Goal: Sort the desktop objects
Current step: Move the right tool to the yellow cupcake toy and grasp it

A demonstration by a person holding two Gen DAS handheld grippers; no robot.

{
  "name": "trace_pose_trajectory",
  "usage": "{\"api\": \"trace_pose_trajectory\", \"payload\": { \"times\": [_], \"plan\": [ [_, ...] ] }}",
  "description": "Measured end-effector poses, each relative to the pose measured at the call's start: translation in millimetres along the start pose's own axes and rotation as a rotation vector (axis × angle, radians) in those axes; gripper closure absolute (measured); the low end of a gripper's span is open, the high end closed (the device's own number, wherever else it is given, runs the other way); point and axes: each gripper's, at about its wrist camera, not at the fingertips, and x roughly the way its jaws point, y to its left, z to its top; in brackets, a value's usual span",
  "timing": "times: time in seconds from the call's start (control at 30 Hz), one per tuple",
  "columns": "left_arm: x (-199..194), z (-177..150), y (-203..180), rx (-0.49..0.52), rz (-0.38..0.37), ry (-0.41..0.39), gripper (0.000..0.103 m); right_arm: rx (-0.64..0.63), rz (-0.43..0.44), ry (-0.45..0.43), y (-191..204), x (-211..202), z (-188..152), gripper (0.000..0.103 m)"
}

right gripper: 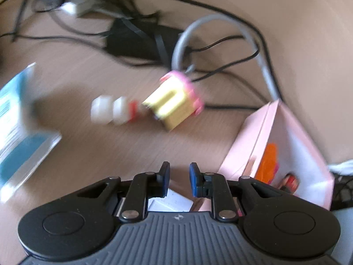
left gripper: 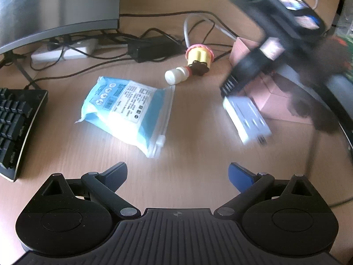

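Left wrist view gives us the wide picture: the left gripper [left gripper: 177, 172] hangs over the wood-grain bench [left gripper: 198, 145] with its jaws spread wide and nothing between them, aimed at bare bench just short of the blue-and-white wipes pack [left gripper: 126, 112]. That pack is soft, glossy plastic, slumped flat with a clear zip edge, so it should crumple under a pinch rather than resist. Behind it lies the toy figure [left gripper: 192, 64], tipped on its side, hard plastic by the look of it, yellow and pink with a white cylindrical end. Over on the right, blurred, the right gripper [left gripper: 239, 81] comes in from above with a flat, pale grey slab [left gripper: 248, 117] hanging from its tip, and it seems pinched there, right beside the pink box [left gripper: 275, 101]. My reading is that the box is the sorting bin, which would explain that downward tilt. Right wrist view, smeared with motion, shows the jaws drawn close together, blue pads nearly parallel; the gap past the pads looks empty, though something white sits deeper between the fingers. The pink box is open-topped thin card, with something orange already inside. Cables and a black power brick [left gripper: 152, 48] clutter the back, a keyboard [left gripper: 15, 123] sits at the left edge.
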Motion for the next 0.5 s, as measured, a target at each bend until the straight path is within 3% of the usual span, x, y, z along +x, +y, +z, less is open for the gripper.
{"api": "trace_pose_trajectory", "payload": {
  "times": [0.17, 0.3, 0.4, 0.5],
  "plan": [
    [1.9, -7.3, 0.3, 0.017, 0.01, 0.026, 0.002, -0.024, 0.117, -0.009, 10.5, -31.0, -49.5, 0.084],
    [5.1, -7.8, -1.0, 0.032, 0.017, 0.038, 0.002, -0.016, 0.142, -0.036, 6.8, -53.2, -68.4, 0.084],
    [5.3, 0.1, -2.2, 0.051, 0.02, 0.014, 0.001, 0.04, 0.16, -0.107, -9.9, -72.4, -73.0, 0.082],
    [13.7, 14.7, 2.8, 0.067, 0.07, -0.007, 0.001, 0.098, 0.158, -0.208, -21.5, -93.9, -72.9, 0.068]
  ]
}}
